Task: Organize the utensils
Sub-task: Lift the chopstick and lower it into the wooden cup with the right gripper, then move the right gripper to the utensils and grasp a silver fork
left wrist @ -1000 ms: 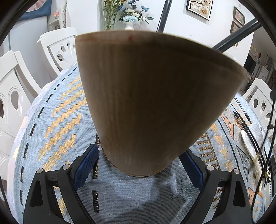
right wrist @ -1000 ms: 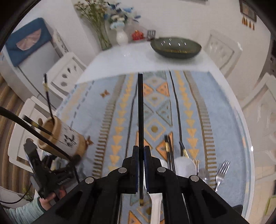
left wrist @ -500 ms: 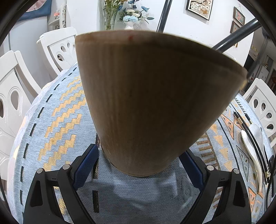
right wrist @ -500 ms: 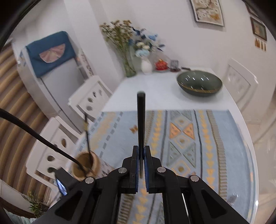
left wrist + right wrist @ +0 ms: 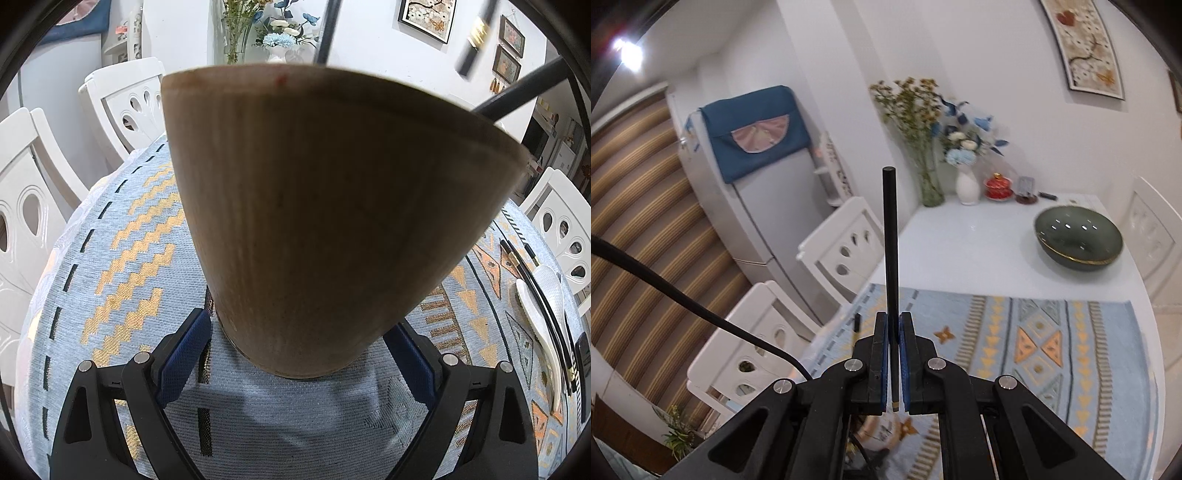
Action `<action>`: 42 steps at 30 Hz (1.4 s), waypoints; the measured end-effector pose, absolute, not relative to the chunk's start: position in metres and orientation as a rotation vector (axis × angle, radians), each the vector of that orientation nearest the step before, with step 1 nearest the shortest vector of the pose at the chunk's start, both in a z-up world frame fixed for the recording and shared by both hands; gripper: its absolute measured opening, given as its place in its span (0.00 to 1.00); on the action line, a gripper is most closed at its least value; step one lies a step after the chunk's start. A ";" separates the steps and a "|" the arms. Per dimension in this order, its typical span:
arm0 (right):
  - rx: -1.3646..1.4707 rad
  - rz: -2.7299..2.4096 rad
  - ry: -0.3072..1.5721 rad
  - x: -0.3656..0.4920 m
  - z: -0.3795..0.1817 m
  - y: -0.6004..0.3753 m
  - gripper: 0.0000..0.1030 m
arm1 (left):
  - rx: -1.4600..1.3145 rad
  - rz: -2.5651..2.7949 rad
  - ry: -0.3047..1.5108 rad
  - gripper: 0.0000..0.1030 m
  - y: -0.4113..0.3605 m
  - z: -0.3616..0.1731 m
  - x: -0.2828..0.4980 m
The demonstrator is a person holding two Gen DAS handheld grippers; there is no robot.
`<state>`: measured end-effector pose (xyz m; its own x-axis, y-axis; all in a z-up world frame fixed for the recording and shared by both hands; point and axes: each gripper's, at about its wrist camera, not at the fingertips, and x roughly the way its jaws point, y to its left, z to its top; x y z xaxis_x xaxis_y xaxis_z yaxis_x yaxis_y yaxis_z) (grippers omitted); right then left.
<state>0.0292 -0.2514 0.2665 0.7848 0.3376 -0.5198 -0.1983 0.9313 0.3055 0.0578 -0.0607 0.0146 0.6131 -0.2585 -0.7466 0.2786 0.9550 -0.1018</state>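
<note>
The left gripper (image 5: pixel 301 354) has its blue pads pressed on either side of the base of a wooden cup (image 5: pixel 325 221), which stands on the patterned blue cloth (image 5: pixel 122 258) and fills the middle of the left wrist view; the pads (image 5: pixel 184 354) sit at about 7 and 5 o'clock of the cup's foot. The cup's inside is hidden from here, and only two dark sticks (image 5: pixel 517 96) rise past its rim at 12 and 2 o'clock, their lower ends out of sight. A blurred dark stick with gold bands (image 5: pixel 474 37) hangs in the air at 1 o'clock. At 4 o'clock, near the edge, white spoons (image 5: pixel 532 306) and black chopsticks (image 5: pixel 543 306) lie on the cloth, partly cut off. The right gripper (image 5: pixel 894 345) is closed tight on a single black chopstick (image 5: pixel 890 236), which stands straight up toward 12 o'clock between the pads, its gold-tipped end poking out below them. Beyond it, at 2 o'clock, a dark green bowl (image 5: pixel 1078 240) rests on the white table (image 5: pixel 960 243); the vases of flowers (image 5: pixel 945 147) behind are soft with blur.
</note>
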 end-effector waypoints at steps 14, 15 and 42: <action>0.181 0.408 0.647 0.036 0.254 -0.211 0.05 | 0.024 -0.310 0.857 0.92 -0.063 0.015 0.057; 0.180 0.409 0.655 0.036 0.252 -0.211 0.05 | 0.024 -0.310 0.858 0.92 -0.063 0.015 0.057; 0.304 0.296 0.778 0.018 0.231 -0.272 0.11 | 0.023 -0.310 0.860 0.92 -0.060 0.016 0.060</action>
